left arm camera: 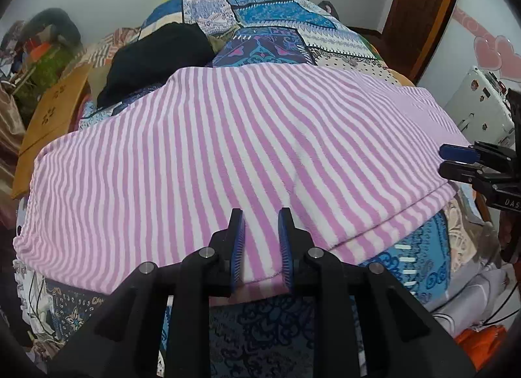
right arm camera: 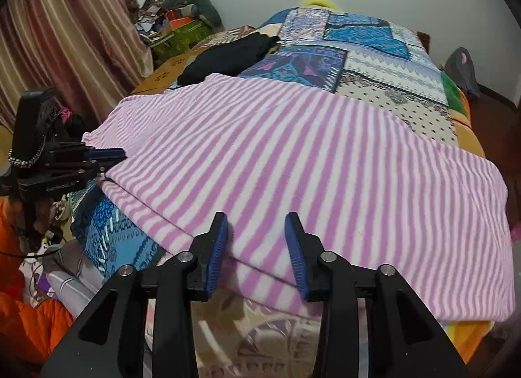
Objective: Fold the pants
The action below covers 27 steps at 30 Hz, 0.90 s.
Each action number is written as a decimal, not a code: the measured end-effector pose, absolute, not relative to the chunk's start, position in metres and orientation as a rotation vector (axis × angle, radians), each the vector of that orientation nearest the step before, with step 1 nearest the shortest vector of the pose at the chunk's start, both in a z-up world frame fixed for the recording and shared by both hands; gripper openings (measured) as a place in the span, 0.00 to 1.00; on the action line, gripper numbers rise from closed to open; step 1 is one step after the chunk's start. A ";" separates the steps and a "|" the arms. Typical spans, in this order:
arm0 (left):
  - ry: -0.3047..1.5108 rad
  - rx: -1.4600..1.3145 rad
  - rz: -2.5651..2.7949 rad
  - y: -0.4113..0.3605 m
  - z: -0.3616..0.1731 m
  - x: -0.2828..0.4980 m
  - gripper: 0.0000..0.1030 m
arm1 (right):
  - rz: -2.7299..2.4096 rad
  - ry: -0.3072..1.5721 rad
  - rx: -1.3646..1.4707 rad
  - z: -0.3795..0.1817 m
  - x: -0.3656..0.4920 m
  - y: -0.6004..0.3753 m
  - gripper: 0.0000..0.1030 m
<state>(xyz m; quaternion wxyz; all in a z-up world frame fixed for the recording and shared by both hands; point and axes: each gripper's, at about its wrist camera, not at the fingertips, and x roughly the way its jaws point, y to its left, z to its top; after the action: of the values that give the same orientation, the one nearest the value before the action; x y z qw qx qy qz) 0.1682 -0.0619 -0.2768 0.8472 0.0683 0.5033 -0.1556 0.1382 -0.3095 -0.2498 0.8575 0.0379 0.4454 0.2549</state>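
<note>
Pants lay striped pink and white across the patchwork bed, already doubled, the near edge hanging at the bedside. Left gripper and right gripper both had jaws parted over that edge, gripping nothing. Advice — pinch both layers together, evenly spaced, before lifting the next fold.

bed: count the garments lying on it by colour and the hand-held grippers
pink-and-white striped pants: 1
black garment: 1
hand-held grippers: 2, left hand-held gripper, right hand-held gripper
total: 4
</note>
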 end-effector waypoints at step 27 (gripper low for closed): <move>1.088 0.285 -0.549 -0.284 -0.289 0.224 0.76 | -0.077 0.919 0.548 -0.306 0.077 -0.532 0.63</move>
<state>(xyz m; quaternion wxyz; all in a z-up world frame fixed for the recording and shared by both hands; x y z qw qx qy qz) 0.2236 -0.2838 -0.2889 0.8105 0.1334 0.5091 -0.2571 0.0771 -0.5321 -0.3059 0.8595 0.2612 0.4378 -0.0369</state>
